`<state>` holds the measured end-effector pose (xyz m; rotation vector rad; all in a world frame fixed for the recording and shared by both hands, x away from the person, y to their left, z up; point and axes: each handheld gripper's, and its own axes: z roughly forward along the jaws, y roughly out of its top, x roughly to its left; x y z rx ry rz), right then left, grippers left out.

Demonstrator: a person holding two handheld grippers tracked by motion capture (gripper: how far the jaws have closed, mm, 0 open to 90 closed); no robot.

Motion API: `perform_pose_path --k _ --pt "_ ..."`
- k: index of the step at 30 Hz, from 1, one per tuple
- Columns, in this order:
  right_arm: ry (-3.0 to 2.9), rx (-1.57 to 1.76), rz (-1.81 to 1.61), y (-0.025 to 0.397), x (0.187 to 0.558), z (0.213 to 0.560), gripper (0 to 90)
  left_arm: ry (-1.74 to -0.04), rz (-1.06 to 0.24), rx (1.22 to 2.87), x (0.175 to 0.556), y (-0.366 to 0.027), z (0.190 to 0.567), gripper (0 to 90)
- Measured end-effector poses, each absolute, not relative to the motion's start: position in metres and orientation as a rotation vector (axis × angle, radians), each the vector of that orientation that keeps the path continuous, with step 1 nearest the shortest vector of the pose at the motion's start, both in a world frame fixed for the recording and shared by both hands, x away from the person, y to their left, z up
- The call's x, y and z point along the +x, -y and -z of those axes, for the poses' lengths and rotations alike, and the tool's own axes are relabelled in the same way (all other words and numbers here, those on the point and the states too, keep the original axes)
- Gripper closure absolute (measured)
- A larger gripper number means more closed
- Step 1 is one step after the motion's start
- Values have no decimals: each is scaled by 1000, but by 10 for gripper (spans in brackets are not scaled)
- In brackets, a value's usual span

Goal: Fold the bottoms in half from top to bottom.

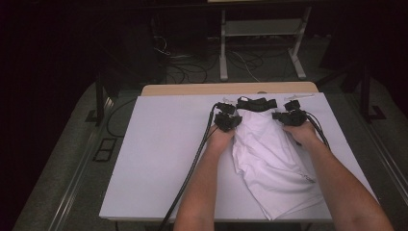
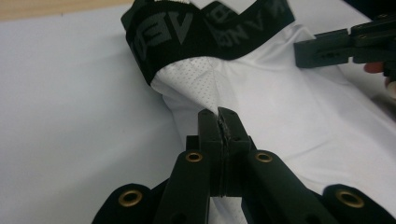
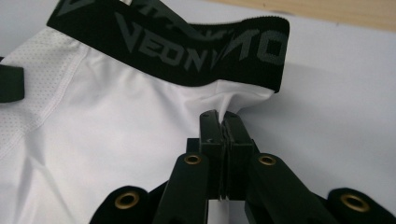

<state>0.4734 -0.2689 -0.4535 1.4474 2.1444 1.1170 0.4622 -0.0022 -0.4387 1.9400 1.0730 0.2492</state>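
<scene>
We've got both forearms in from the near edge, angled inward. Left gripper [image 1: 227, 120] and right gripper [image 1: 290, 117] sit level, side by side at the far end. Jaws pressed together on both, tips pointing away from us. Cables trail back.

White table top [image 1: 159, 159] in the middle, lit brightly from above; bare wooden strip [image 1: 202, 89] along its far edge. Grey floor [image 1: 72, 159] around it, dim toward the edges. Behind the table, a pale metal frame [image 1: 262, 29] with two legs and a low shelf, dark cables [image 1: 190, 67] tangled on the floor near its left foot. Black post [image 1: 99, 96] at the far left corner of the table, another [image 1: 366, 91] at the far right. Small dark floor hatch [image 1: 104, 149] on the left. Deep shadow at far left and far right.
</scene>
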Motion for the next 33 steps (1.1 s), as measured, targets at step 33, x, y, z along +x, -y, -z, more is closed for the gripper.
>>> perform_pose_path --k 33 --pt "-2067 1290 -1285 271 462 407 871 -916 -231 1820 450 -20 386 883"
